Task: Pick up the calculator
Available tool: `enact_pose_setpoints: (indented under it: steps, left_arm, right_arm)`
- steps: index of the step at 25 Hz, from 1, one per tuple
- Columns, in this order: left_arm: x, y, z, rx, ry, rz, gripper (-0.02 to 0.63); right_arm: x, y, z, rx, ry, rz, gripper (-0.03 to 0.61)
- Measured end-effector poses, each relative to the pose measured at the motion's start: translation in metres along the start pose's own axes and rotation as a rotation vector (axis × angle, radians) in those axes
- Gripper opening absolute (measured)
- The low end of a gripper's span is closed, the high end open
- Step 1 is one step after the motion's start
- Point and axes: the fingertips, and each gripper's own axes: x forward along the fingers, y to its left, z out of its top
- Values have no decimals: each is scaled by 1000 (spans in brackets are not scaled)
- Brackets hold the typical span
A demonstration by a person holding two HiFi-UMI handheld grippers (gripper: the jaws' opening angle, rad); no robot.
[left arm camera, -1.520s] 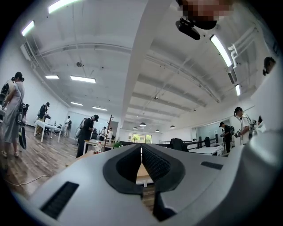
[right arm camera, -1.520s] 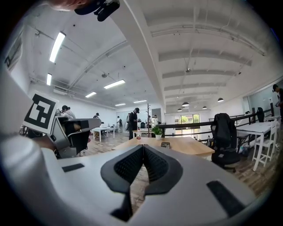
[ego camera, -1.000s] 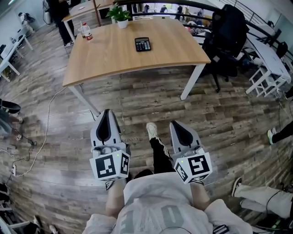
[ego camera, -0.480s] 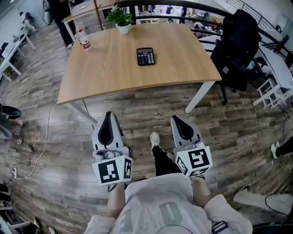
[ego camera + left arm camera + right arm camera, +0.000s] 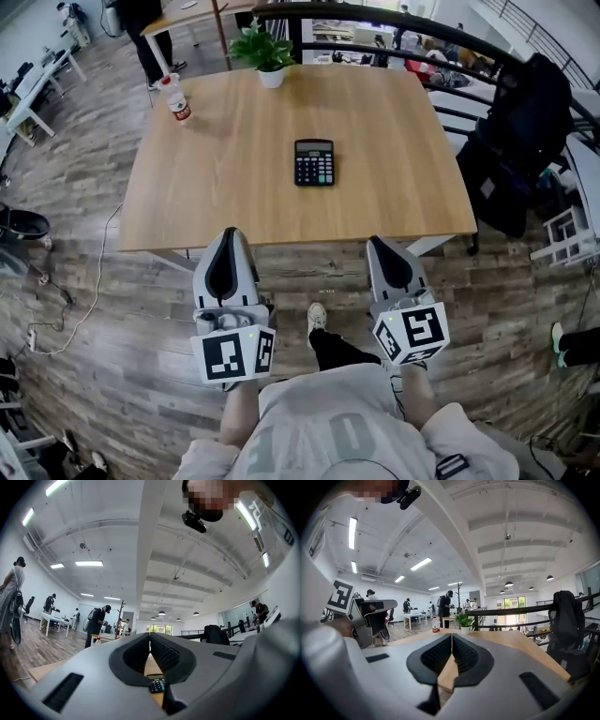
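Nearest is the person's own torso, with one shoe (image 5: 317, 315) on the wood floor between the two grippers. The left gripper (image 5: 228, 234) and the right gripper (image 5: 380, 242) are held side by side, both pointing ahead at the table (image 5: 216, 187), their tips about over its near edge. In each gripper view the jaws are pressed together with nothing between them, so both are clenched and empty.

Ahead of them, one calculator (image 5: 314, 162) lies flat on the tabletop, near the middle and a little toward the right edge, well apart from both grippers. Its long axis runs from the near edge toward the far edge, in line with the way the grippers point, with the display at the far end and the keys nearer the person. It sits between the two grippers' lines, somewhat closer to the right one, so the right hand looks better placed to reach it; either pair of jaws would have to open first. In the left gripper view the calculator (image 5: 156, 685) shows low down, just right of the jaw line.

Further off, one bottle (image 5: 176, 99) stands at the far left corner and one potted plant (image 5: 267, 54) at the middle of the far edge. Nothing else is on the tabletop
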Motion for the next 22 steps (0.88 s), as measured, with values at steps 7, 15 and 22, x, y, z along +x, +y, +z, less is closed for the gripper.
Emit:
enact_pose_setpoints:
  steps: [7,15,22]
  left_arm:
    - [74,8,-10,8,15,33,12]
    - [126,-9,-14,51,27,-23,12]
    - [139,-1,-35,13,67,-31,12]
  right_arm:
    - [65,-41,13,36,3,28,20]
    - [102,-82,13,71,6,6,20]
    - [109,-96,7,62,23,-13,20]
